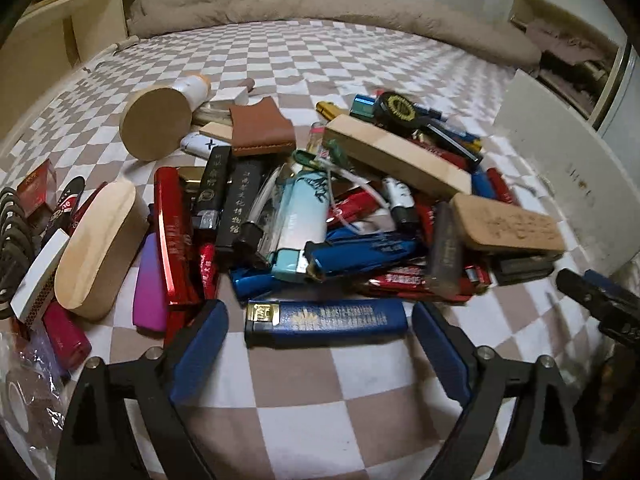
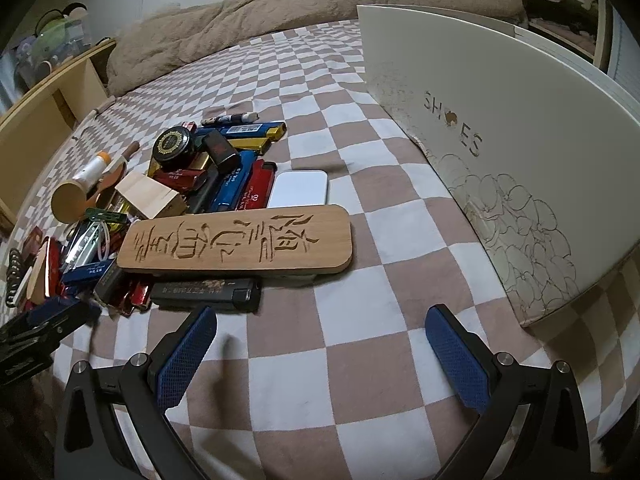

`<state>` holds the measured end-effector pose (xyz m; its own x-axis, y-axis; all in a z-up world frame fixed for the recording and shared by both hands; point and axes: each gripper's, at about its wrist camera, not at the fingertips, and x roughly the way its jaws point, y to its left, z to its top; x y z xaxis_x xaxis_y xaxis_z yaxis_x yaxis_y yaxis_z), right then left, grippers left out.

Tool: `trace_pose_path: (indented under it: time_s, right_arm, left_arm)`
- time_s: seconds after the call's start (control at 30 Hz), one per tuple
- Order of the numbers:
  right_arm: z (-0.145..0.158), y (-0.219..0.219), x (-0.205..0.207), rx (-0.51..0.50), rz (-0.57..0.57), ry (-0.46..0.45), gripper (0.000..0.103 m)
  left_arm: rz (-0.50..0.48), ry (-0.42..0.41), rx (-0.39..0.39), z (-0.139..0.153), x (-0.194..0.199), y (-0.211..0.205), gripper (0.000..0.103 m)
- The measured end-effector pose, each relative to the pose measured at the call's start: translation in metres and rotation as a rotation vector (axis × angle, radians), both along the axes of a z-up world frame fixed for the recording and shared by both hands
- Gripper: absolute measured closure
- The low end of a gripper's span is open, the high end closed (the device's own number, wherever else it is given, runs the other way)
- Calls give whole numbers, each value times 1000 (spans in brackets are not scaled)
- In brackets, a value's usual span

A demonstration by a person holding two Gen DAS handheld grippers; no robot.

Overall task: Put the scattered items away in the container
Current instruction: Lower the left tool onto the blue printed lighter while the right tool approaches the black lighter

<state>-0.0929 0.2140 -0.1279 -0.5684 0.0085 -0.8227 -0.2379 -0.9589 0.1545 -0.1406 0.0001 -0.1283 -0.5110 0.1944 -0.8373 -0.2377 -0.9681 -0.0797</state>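
Observation:
A pile of lighters and small cases (image 1: 320,216) lies on the checkered bed. A dark blue lighter (image 1: 326,322) lies crosswise at the pile's near edge, between the tips of my open left gripper (image 1: 320,320). A white shoe box (image 2: 500,152) stands at the right; it also shows in the left wrist view (image 1: 560,168). My right gripper (image 2: 320,320) is open and empty over the bedsheet, just short of a carved wooden case (image 2: 236,240) and a black lighter (image 2: 206,292). It also shows at the right edge of the left wrist view (image 1: 600,300).
A round wooden box (image 1: 156,122), an oval wooden case (image 1: 100,248), a long wooden block (image 1: 396,156) and a white tin (image 2: 298,190) lie in the pile. A beige blanket (image 1: 320,0) lies at the back. A wooden shelf (image 1: 60,40) stands on the left.

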Motion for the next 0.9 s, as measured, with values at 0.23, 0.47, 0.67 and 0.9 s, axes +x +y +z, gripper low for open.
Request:
trace_pose_path:
  time_s: [0.23,0.47,0.67,0.9]
  right_arm:
    - [1,-8,0,-35,49,8,0]
    - [-3,-31,1,39,118,-5,0]
    - [-3,-45,-2,30,148,-24,0]
    - [-1,-53,-12,-22,117,-36,0]
  left_arm:
    - [-42,29,-94,-6,4,12,7]
    - [-30,31,-88,-7,5,15,7]
    - [14,22,-84,-7,2,14,12]
    - [29,14,-62,-2,5,5,20]
